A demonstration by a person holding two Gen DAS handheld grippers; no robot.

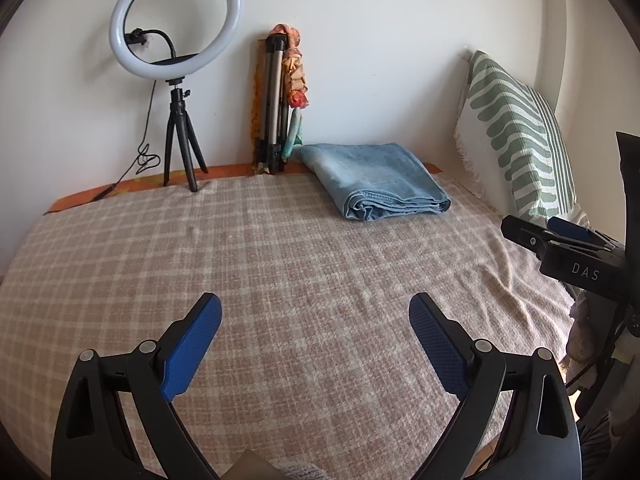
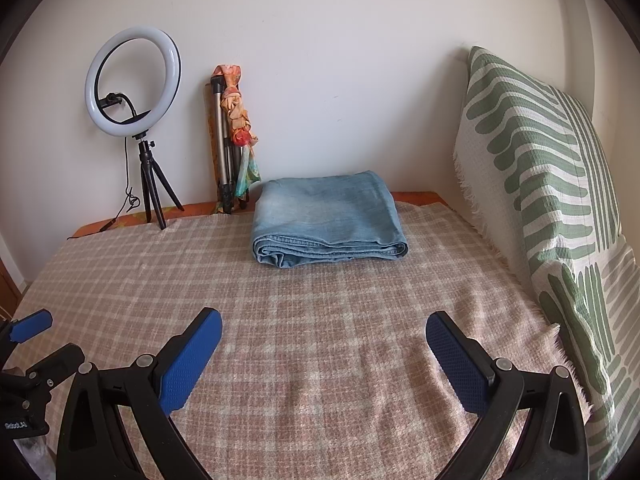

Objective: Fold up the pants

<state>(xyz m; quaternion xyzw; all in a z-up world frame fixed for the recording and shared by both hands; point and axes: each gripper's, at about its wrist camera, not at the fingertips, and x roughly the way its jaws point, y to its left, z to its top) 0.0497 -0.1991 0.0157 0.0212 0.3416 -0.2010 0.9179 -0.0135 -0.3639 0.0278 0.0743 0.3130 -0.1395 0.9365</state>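
Observation:
A pair of light blue jeans (image 1: 374,180) lies folded into a compact stack at the far side of the bed, near the wall; it also shows in the right wrist view (image 2: 326,218). My left gripper (image 1: 316,308) is open and empty, held above the near part of the blanket, well short of the jeans. My right gripper (image 2: 324,324) is open and empty too, also above the near blanket. The right gripper shows at the right edge of the left wrist view (image 1: 560,240), and the left gripper at the left edge of the right wrist view (image 2: 28,344).
A beige checked blanket (image 1: 260,260) covers the bed. A ring light on a small tripod (image 1: 176,32) and a folded tripod wrapped in a scarf (image 1: 280,100) stand against the white wall. A green and white patterned pillow (image 2: 552,200) leans at the right.

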